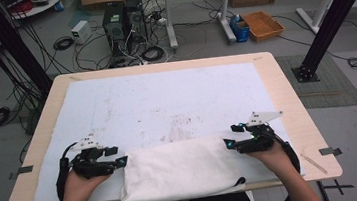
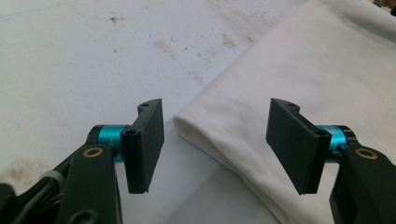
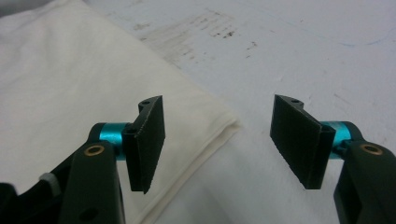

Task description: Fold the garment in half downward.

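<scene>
While both grippers stand open at the ends of the folded white cloth [image 1: 179, 170], which lies at the near edge of the table [image 1: 286, 94], left gripper [image 1: 114, 156] and right gripper [image 1: 233, 136] hold nothing; each should close squarely on its own corner of the cloth, catching every layer. Beyond the cloth: stained white mat [image 1: 166, 101], unobstructed; past the table, cables and computer boxes [image 1: 123, 21] on the floor.

A folded white cloth [image 1: 181, 170] lies on the table [image 1: 286, 94] between both open tongs.
</scene>
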Demonstrator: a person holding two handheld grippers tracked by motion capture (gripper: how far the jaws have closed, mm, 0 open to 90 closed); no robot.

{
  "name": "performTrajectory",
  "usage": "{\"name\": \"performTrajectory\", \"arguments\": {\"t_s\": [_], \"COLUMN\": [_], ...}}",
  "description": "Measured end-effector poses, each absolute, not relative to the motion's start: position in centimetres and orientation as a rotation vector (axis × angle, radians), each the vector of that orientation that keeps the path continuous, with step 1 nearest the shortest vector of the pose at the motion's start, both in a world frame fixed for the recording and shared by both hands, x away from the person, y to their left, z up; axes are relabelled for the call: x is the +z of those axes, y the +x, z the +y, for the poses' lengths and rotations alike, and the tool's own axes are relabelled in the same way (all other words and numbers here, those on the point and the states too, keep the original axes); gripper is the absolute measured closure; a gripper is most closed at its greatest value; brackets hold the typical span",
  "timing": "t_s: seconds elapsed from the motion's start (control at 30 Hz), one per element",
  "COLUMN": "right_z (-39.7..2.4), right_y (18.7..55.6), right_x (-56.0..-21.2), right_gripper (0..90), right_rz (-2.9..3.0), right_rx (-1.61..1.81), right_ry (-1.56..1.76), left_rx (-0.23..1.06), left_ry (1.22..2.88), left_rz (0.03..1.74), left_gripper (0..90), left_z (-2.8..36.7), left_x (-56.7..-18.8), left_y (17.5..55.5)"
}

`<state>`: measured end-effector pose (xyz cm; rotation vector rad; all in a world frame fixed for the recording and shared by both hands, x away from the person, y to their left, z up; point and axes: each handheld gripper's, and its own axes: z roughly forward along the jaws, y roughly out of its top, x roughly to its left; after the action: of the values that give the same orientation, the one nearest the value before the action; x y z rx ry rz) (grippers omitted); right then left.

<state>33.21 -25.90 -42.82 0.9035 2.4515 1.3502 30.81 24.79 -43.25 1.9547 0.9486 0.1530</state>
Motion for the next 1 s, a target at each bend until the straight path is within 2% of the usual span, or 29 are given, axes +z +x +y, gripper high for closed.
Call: {"name": "performTrajectory", "arguments": {"t_s": [0.1, 0.2, 0.27, 0.37, 0.47, 0.57, 0.67, 1.0], "right_z": [-25.1, -24.5, -24.1, -23.7, -23.8, -23.7, -23.7, -23.9], "right_y": [34.7, 35.5, 35.7, 35.8, 35.3, 35.1, 35.0, 35.8], "right_x": [-43.2, -43.7, -44.2, -45.0, -45.1, -45.1, -44.8, -42.8], "right_gripper": [38.7, 40.8, 45.7, 54.3, 71.9, 82.7, 84.9, 86.3], "right_rz": [2.481, 2.511, 2.544, 2.591, 2.569, 2.607, 2.608, 2.505], "right_rx": [1.304, 1.264, 1.247, 1.188, 1.199, 1.223, 1.217, 1.207], "right_ry": [0.925, 0.927, 0.927, 0.911, 0.894, 0.842, 0.838, 0.797], "left_rx": [0.131, 0.118, 0.137, 0.154, 0.167, 0.162, 0.193, 0.303], "left_ry": [1.940, 2.000, 2.009, 1.997, 2.007, 2.034, 2.059, 2.026], "left_rz": [0.991, 1.019, 1.009, 1.006, 0.990, 0.961, 0.921, 0.904], "left_gripper": [37.0, 37.2, 38.8, 48.5, 63.0, 76.9, 84.3, 85.5], "left_z": [24.4, 23.8, 23.6, 23.6, 23.6, 23.4, 23.0, 23.2], "left_x": [-44.0, -44.7, -44.8, -45.0, -45.1, -45.0, -44.9, -43.2], "left_y": [31.8, 32.2, 32.0, 31.6, 31.1, 30.9, 30.8, 32.8]}}
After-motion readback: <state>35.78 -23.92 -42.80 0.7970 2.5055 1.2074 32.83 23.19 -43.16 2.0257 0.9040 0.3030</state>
